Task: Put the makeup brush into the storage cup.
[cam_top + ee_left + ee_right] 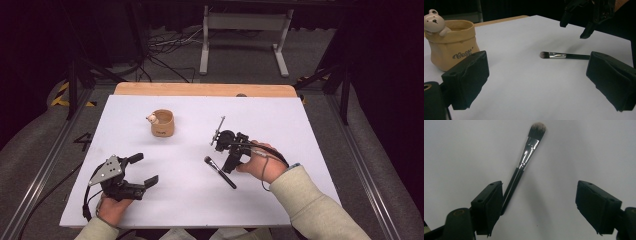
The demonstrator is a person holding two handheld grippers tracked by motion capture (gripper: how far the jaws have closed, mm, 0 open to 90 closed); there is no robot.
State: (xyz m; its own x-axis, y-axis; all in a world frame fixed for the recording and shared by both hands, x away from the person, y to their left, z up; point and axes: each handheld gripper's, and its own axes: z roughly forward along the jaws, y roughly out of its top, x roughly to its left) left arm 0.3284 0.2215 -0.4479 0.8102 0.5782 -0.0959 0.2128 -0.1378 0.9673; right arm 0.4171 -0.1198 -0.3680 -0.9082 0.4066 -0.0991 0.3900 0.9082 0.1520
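Observation:
A black makeup brush [220,172] with a silver ferrule lies flat on the white table cover [280,125]. My right gripper [229,165] hovers over its handle end, pointing down, jaws open. In the right gripper view the brush [524,162] runs up from beside the left pad [490,205], bristles away from me, with a wide gap to the other pad; my right gripper [539,195] holds nothing. My left gripper [145,169] rests low at the near left, open and empty. Its own view [536,82] shows the brush [564,55] ahead.
A tan pot [162,124] with a small bear figure on its rim stands at the middle left of the table; it is also in the left gripper view [452,43]. A wooden edge [200,89] borders the far side. A white metal stand [245,30] and cables lie beyond.

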